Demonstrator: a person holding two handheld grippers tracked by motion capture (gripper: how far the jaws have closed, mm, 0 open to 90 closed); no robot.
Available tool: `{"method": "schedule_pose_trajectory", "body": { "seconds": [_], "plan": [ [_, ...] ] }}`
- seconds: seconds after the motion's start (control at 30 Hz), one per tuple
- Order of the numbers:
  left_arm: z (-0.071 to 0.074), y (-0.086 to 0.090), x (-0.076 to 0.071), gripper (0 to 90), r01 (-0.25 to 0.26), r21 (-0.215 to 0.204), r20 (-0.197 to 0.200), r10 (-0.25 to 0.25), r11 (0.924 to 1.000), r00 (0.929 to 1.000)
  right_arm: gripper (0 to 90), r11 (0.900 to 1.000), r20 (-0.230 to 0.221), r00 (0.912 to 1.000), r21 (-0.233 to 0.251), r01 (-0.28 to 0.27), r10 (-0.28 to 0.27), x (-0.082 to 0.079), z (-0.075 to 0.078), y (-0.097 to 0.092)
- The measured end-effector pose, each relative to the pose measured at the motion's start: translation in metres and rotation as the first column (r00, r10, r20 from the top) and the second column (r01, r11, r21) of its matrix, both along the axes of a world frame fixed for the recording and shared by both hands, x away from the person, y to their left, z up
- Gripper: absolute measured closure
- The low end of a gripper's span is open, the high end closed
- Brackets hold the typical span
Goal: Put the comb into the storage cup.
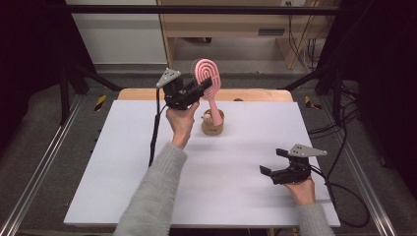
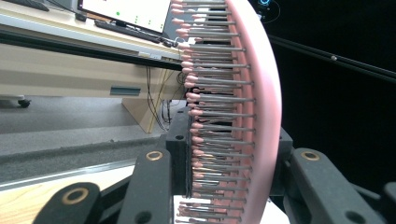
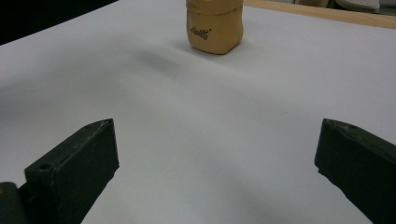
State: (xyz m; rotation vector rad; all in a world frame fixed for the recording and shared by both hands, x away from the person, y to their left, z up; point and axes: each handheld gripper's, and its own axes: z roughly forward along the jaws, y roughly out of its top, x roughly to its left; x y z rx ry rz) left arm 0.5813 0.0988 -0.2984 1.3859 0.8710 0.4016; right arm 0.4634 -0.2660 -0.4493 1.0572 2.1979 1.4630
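A white board [image 1: 147, 187] covers most of a wooden table, with dark floor, cables and a pale wooden desk beyond its far edge. Near the middle of the far edge stands a small tan holder [image 1: 212, 123], squat and soft-looking. A pink hairbrush [image 1: 208, 78] stands upright with its handle down in the holder's mouth, whether resting in it or just above cannot be told. The left gripper [image 1: 204, 87] is clamped on the brush head from the side; in the left gripper view the jaws press on the pink back [image 2: 268, 102] and on the bristle side [image 2: 215, 116]. Gripping high on the head probably keeps the handle free and plumb, so it can pass through the narrow opening. The right gripper [image 1: 273, 162] rests low near the board's right edge, well apart from the holder, jaws spread with nothing between them; it looks parked, aimed at the holder [image 3: 215, 25] and perhaps ready to steady it
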Motion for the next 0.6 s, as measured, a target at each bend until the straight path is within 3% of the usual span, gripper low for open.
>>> {"method": "schedule_pose_trajectory", "body": {
  "seconds": [0.6],
  "plan": [
    [0.000,-0.006,0.021,63.6,-0.035,-0.005,-0.010,0.035,0.9994,0.9993,0.1,1.0000,0.000,1.0000,-0.002,-0.002,0.002,0.000,0.000,0.000]
  ]
}}
